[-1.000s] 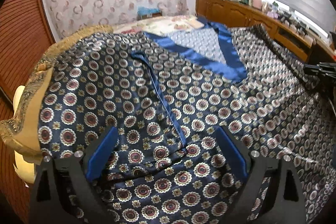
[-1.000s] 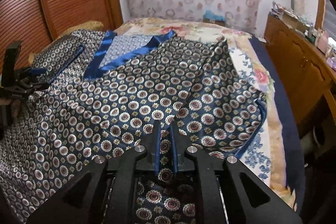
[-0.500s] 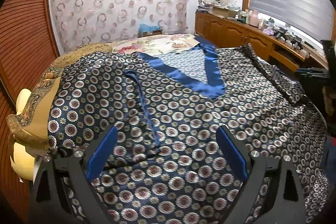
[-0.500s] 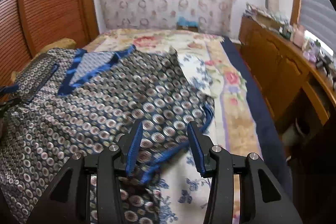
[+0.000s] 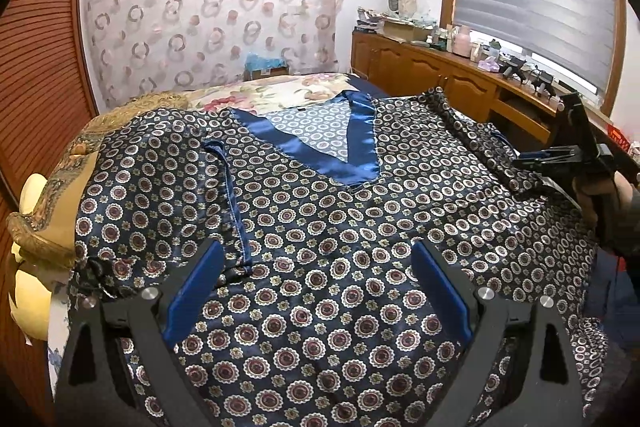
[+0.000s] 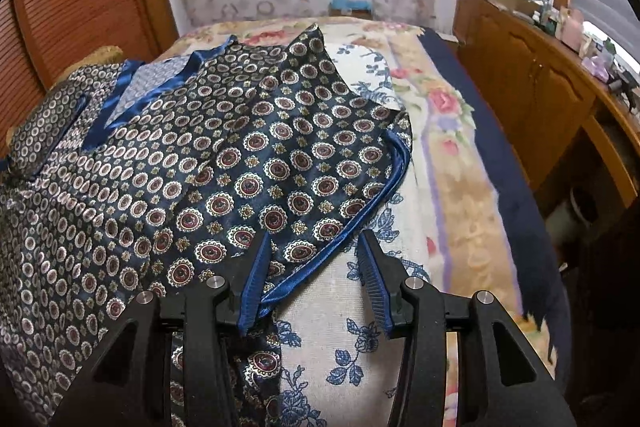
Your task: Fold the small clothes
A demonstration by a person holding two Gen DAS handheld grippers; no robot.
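left claw, seen from its own wrist, hangs with jaws wide apart and nothing between them above the patterned top, which has come to lie spread flat over the bed; its near hem is cut off. right claw, from its wrist, has just been opening, letting go the blue-trimmed sleeve edge, which lies loose between its parted jaws, so that fold looks laid; the sleeve's underside is hidden.

The bed is covered by a floral bedspread with a navy border. A patterned navy garment is spread flat across it, reaching its left edge.
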